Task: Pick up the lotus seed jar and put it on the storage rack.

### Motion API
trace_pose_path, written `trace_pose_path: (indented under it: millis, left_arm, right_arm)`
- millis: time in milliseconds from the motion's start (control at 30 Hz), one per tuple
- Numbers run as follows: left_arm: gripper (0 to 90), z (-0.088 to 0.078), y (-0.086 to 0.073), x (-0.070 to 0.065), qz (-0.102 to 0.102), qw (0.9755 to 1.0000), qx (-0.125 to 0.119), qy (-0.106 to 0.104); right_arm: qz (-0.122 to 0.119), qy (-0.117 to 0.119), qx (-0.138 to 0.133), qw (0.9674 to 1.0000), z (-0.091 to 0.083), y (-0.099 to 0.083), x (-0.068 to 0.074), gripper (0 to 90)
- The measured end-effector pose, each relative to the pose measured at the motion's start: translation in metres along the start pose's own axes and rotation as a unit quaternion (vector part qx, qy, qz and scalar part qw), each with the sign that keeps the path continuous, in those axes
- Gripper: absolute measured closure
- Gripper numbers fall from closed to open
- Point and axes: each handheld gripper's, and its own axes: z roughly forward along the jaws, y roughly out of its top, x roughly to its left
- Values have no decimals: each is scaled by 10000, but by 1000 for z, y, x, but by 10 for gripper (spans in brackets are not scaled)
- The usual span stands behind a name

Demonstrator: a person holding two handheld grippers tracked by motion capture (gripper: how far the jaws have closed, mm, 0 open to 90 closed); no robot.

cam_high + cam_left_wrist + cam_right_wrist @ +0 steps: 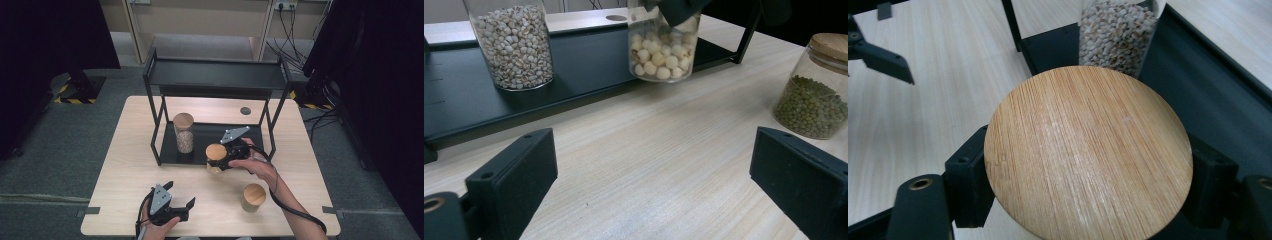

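Jar of white round seeds (216, 159): glass, bamboo lid (1088, 155); held clear of the table at the front edge of the rack's lower shelf (210, 145), its base seen in the left gripper view hanging just above that edge.
Grip: right gripper (231, 156) clamped on the jar just under the lid, one black jaw at each side; the lid hides the pads.
Step in hand (judged): lifting the jar onto the lower shelf, beside the jar already there.
Doing it well: keep the jar upright, raise the base over the shelf lip before going inward, and set it down flat before letting go.
Neighbour: jar of pale grain (183, 133), standing at the left of the same shelf; leave a gap so the jaws do not knock it.
Hazard: the rack's right front post (272, 131) is near the hand; glass may slide in a high grip.
Left gripper (172, 200): resting near the table's front edge, jaws wide apart, holding nothing.
Awaiting: jar of green beans (253, 198), on the table (125, 165) near the right forearm.
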Motion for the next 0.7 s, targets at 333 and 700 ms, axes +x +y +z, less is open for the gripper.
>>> trace_pose_path:
  millis: [333,700]
  left_arm:
    - [46,0,0,0,-6,10000,-19,-3]
    - [46,0,0,0,-5,10000,-2,-11]
  right_arm:
    - [212,-292,45,9993,9,13,0,246]
    - [387,-665,33,9970,21,21,-1,246]
